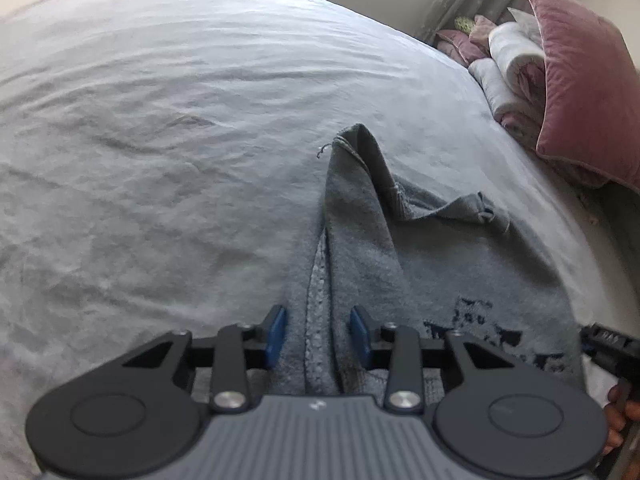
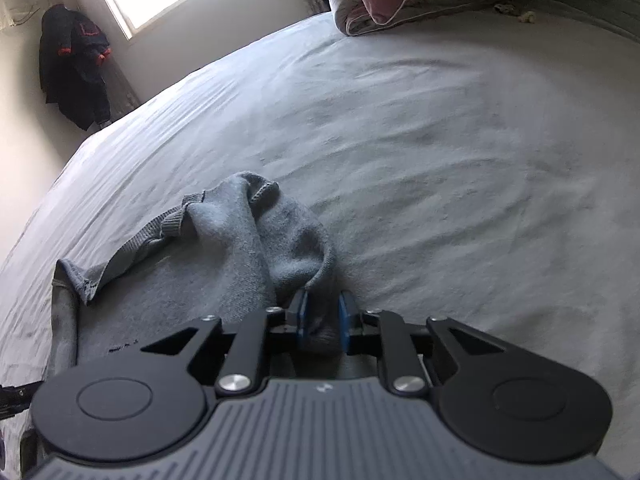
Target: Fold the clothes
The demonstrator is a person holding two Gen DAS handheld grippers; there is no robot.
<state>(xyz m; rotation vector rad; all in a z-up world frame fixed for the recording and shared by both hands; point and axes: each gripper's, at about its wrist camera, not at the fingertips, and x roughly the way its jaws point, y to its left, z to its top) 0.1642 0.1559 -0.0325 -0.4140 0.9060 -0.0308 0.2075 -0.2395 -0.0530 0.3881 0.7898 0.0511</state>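
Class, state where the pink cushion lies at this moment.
In the left wrist view the pink cushion leans at the far right edge of the bed, beside rolled bedding, beyond the grey garment.

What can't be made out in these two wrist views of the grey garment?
- Grey garment: near part hidden by the left gripper body in the left wrist view; type unclear.
- Dark print: blurred, unreadable.
- Fabric between the right gripper pads: lower end hidden behind its body, right wrist view.
- Person's hand: cut off by the frame edge.
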